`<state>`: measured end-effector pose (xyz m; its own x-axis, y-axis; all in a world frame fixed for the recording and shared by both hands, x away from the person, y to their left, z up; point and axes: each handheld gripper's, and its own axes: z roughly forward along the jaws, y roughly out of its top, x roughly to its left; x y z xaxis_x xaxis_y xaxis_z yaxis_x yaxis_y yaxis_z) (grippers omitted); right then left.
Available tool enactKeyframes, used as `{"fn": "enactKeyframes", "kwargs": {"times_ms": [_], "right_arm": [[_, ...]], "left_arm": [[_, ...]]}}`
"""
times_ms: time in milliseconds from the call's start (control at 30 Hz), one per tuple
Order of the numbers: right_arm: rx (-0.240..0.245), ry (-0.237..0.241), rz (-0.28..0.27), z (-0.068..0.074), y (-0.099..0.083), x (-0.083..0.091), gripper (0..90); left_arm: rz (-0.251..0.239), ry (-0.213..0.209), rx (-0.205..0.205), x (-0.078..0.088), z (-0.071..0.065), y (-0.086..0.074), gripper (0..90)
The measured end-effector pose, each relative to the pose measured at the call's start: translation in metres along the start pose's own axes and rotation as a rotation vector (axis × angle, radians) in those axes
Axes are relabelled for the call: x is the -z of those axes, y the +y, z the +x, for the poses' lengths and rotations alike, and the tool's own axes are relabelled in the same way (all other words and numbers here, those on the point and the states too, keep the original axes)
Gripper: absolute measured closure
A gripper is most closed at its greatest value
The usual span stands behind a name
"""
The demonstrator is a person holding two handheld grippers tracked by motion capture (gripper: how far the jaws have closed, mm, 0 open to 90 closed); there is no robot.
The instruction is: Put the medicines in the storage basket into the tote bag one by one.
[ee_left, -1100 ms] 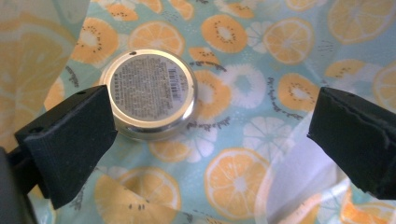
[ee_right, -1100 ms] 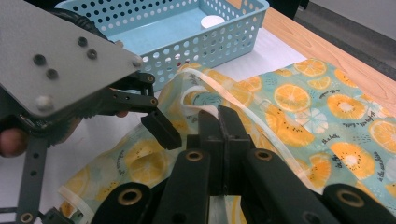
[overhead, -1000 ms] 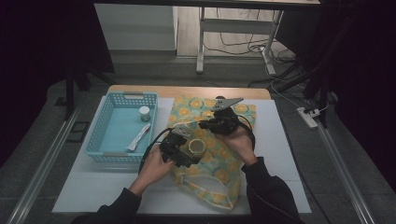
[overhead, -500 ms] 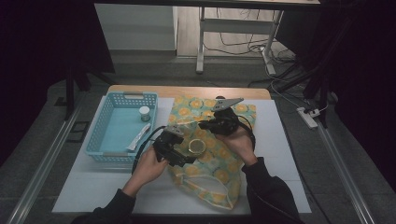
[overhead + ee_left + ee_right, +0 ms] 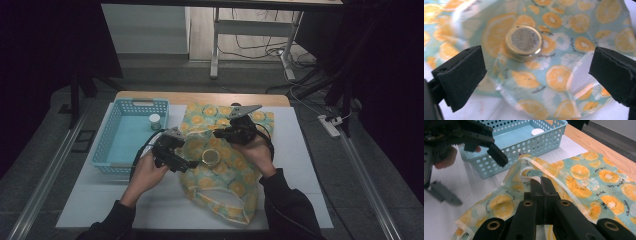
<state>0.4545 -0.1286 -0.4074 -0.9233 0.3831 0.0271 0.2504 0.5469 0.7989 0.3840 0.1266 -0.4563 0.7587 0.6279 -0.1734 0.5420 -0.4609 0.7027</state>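
At the left, a blue basket (image 5: 131, 141) is set on the white mat (image 5: 305, 165), and a small white-capped jar (image 5: 155, 121) stands upright at its far side. Just right of the basket, the left gripper (image 5: 192, 164) is held with its jaws spread wide apart and nothing between them; in the left gripper view a flat gold-lidded tin (image 5: 524, 43) is seen ahead, lying inside the fruit-print bag (image 5: 564, 75). This placement suggests that the tin has been let go within the bag.

Further right, the right gripper (image 5: 218, 134) is closed on the bag's upper edge (image 5: 534, 180), with its jaws pressed together on the film. The edge appears to be lifted so that the mouth is kept open toward the left gripper. The rest of the bag lies flat on the mat.

The mat covers a wooden table (image 5: 200, 97). Beyond it, the room is dark; a metal frame (image 5: 215, 45) and cables (image 5: 260, 50) are seen on the floor.
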Motion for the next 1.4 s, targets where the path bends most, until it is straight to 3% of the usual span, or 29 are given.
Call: {"fn": "enactKeyframes", "kwargs": {"times_ms": [400, 600, 867, 1133, 1400], "right_arm": [[-0.001, 0.001, 0.004, 0.000, 0.000, -0.001, 90.0], [0.000, 0.001, 0.006, 0.001, 0.000, -0.002, 90.0], [0.003, 0.002, 0.009, 0.001, 0.000, -0.002, 90.0], [0.000, -0.001, 0.007, 0.001, 0.000, -0.001, 90.0], [0.001, 0.000, 0.007, 0.001, 0.001, -0.001, 90.0]], "left_arm": [[-0.016, 0.126, 0.092, 0.029, 0.034, -0.015, 0.2], [-0.019, 0.175, 0.117, 0.039, 0.046, -0.020, 0.0], [-0.017, 0.239, 0.186, 0.054, 0.065, -0.031, 0.1], [-0.005, 0.271, 0.214, 0.059, 0.080, -0.038, 0.5], [0.047, 0.309, 0.244, 0.055, 0.101, -0.044, 0.9]]}}
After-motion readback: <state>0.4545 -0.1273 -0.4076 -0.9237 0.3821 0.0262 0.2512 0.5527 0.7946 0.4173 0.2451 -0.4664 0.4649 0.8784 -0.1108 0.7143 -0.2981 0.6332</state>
